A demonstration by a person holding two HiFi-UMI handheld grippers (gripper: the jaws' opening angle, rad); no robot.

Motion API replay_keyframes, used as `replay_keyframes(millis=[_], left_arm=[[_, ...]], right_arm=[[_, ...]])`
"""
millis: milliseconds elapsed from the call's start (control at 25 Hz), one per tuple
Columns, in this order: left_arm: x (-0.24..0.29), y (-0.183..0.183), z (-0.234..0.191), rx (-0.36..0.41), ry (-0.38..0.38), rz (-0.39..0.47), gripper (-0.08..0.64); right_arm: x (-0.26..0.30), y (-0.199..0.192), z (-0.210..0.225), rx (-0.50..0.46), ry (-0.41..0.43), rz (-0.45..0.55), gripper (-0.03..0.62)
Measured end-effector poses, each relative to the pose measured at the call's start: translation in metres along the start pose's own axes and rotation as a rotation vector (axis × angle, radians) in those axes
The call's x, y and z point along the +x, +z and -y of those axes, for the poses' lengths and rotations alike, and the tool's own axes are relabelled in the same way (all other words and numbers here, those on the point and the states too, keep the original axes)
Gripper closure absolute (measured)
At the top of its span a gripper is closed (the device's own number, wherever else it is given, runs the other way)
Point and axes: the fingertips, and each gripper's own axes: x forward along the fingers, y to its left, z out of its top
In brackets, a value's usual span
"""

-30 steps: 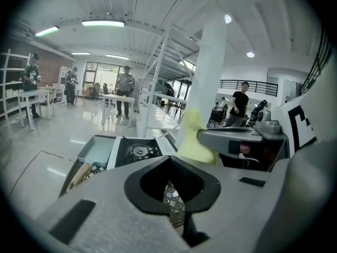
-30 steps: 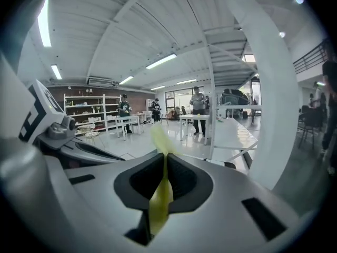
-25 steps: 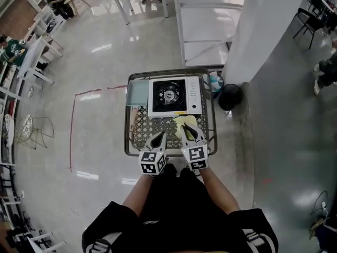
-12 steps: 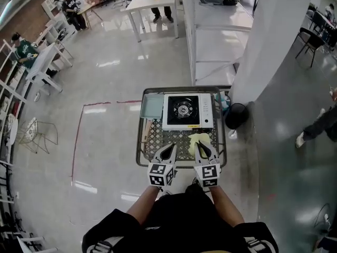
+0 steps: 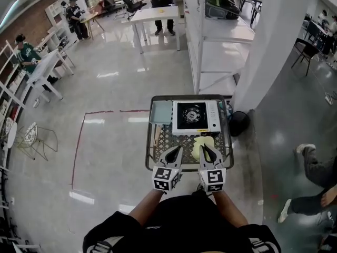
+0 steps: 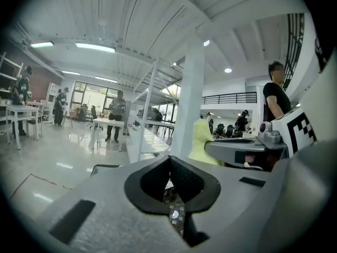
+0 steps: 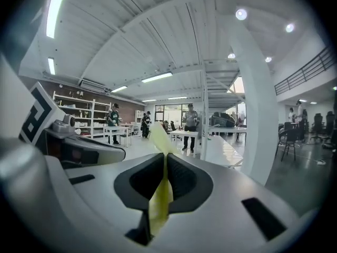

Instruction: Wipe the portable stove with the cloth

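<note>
The white portable stove (image 5: 196,117) with a black burner sits at the back of a wire-mesh table (image 5: 158,146). A yellow cloth (image 5: 202,143) hangs in front of the stove, and my right gripper (image 5: 207,153) is shut on it. In the right gripper view the cloth (image 7: 158,204) runs up between the pressed pads and sticks out past the right gripper (image 7: 164,157). My left gripper (image 5: 173,154) hovers beside it to the left over the mesh. In the left gripper view the left gripper (image 6: 169,159) has its tips together with nothing between them, and the cloth (image 6: 201,141) shows to its right.
A pale grey-green tray (image 5: 160,112) lies left of the stove. A black bin (image 5: 238,123) stands on the floor right of the table, beside a white pillar (image 5: 263,41). White shelving (image 5: 210,30) is behind. A red tape line (image 5: 79,141) marks the floor at left.
Both grippers have risen side by side, the right one carrying the yellow cloth up off the mesh. The table now looks smaller and lower in the head view.
</note>
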Motion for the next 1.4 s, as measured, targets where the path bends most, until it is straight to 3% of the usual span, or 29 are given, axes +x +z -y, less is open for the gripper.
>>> replay_keyframes(millis=[400, 680, 1400], left_arm=[[-0.033, 0.006, -0.005, 0.037, -0.04, 0.046, 0.543], [-0.045, 0.008, -0.001, 0.043, -0.06, 0.045, 0.543], [-0.03, 0.012, 0.004, 0.035, -0.06, 0.025, 0.543]], right_arm=[[-0.021, 0.017, -0.035, -0.088, -0.079, 0.037, 0.572], [-0.029, 0.026, -0.045, -0.063, -0.096, 0.035, 0.574], [-0.03, 0.02, -0.024, -0.067, -0.109, 0.01, 0.574]])
